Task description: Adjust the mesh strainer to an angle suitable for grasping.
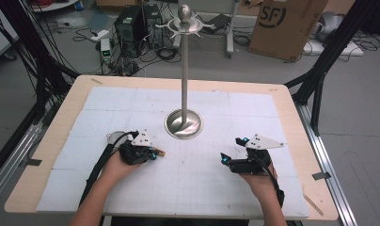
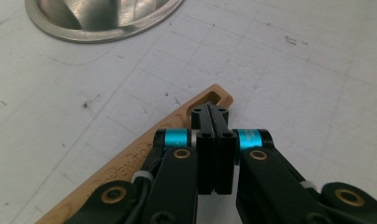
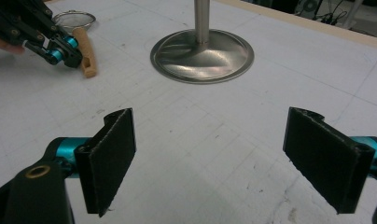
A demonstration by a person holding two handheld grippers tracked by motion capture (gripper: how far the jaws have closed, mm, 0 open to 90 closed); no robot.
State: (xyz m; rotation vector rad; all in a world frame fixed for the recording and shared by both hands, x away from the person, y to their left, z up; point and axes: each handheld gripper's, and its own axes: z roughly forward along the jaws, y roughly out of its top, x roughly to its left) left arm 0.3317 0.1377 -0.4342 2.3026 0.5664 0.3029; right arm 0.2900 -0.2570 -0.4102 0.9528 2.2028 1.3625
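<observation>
Resting on the white mat at about eight o'clock from the metal stand's base (image 1: 184,124), the wooden-handled strainer (image 3: 87,52) lies flat. The left gripper (image 2: 213,114) has its jaws pressed together over the handle's slotted end, though an actual pinch can't be told, while the right gripper (image 3: 224,154), at the base's four o'clock, hangs spread wide.

strainer with wooden handle (image 3: 86,51): 1 | metal stand (image 1: 184,123): 1 | grippers: 2 | table (image 1: 291,106): 1

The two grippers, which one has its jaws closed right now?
The left gripper: its jaws are pressed together over the slotted end of the wooden handle. The right gripper stands with its jaws spread wide over bare table mat.
</observation>
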